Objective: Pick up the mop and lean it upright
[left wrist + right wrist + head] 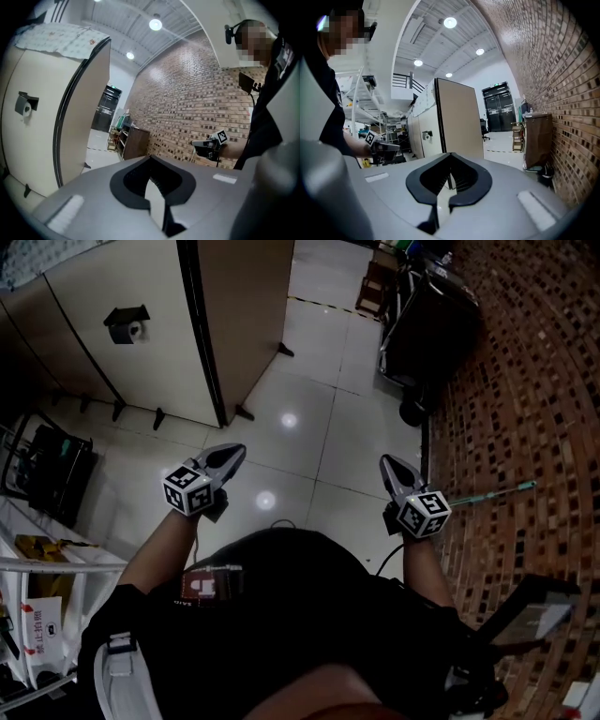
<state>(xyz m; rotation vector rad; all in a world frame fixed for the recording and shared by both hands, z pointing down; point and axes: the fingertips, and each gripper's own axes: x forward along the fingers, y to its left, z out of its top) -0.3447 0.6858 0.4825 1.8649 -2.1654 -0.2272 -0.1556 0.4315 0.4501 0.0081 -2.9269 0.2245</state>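
A thin pole with a teal end (499, 491), which looks like the mop handle, lies against the brick wall (534, 381) just right of my right gripper. My left gripper (228, 457) and my right gripper (386, 463) are held out level over the tiled floor, apart from each other and from the pole. In the left gripper view the left gripper (151, 157) has its tips together with nothing between them, and the right gripper (206, 143) shows beyond. The right gripper (451, 153) is likewise shut and empty, with the left gripper (382, 146) off to its side. No mop head is in view.
A beige partition (141, 352) with a paper-roll holder (127, 324) stands at the upper left. A dark cart (427, 329) sits by the brick wall ahead. Metal shelving (42, 474) lines the left side. Glossy floor tiles (309, 437) stretch ahead.
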